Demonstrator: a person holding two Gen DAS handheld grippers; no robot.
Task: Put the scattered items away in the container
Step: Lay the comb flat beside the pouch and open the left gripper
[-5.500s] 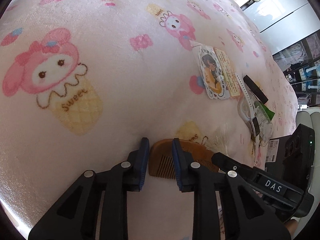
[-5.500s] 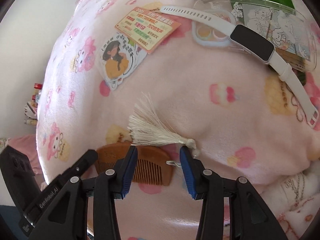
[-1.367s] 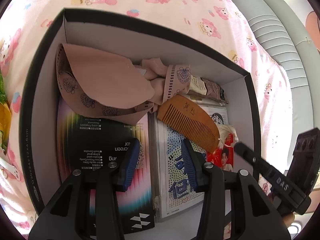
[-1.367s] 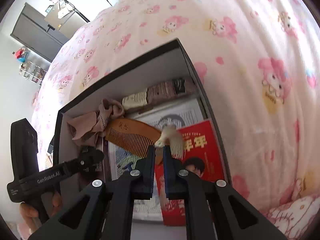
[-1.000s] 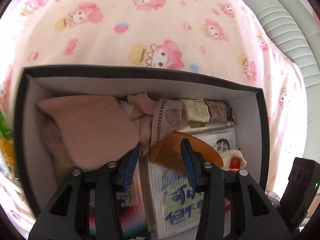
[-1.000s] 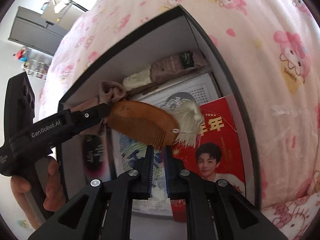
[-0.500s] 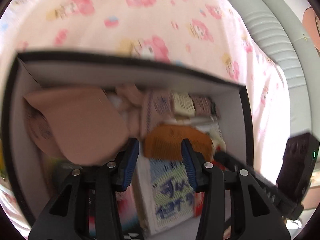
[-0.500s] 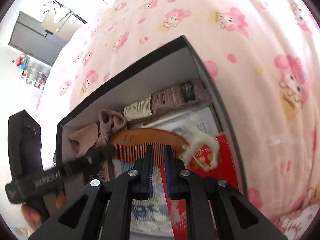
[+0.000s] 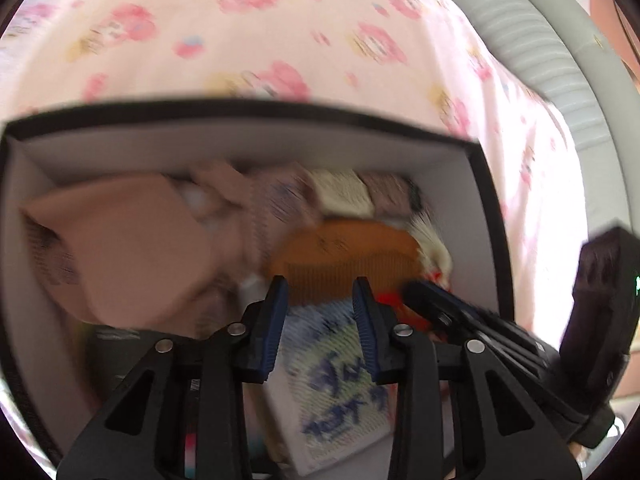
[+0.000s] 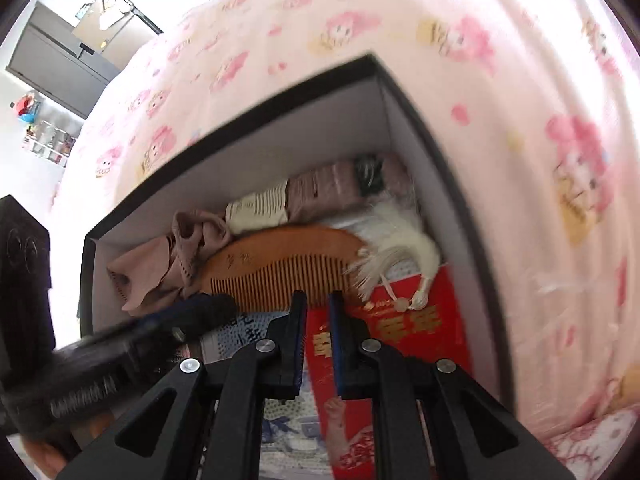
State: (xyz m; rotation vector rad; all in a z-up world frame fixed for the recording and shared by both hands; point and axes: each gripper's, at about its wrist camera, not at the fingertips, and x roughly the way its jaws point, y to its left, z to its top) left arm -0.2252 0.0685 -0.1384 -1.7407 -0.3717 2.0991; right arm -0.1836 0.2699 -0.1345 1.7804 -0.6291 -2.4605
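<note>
In the left wrist view, blurred, the left tool (image 9: 320, 300) hangs over the black box (image 9: 240, 110) on the pink patterned bed cover (image 9: 240, 20); its jaws have just been closing, yet they stand apart with nothing pinched; the wooden comb (image 9: 344, 256) lies in the box just beyond the tips, with beige cloth (image 9: 120, 240) to its left and a pale tassel (image 9: 434, 248) at its right end; the right tool (image 9: 416, 292) reaches in from the right. In the right wrist view, the right tool (image 10: 318, 300) has its jaws pressed nearly together on nothing, just short of the comb (image 10: 280, 268); the comb rests near the box's (image 10: 280, 92) far wall, its tassel (image 10: 400, 252) draped onto a red printed card (image 10: 400, 332); the left tool (image 10: 216, 306) comes in from the left.
</note>
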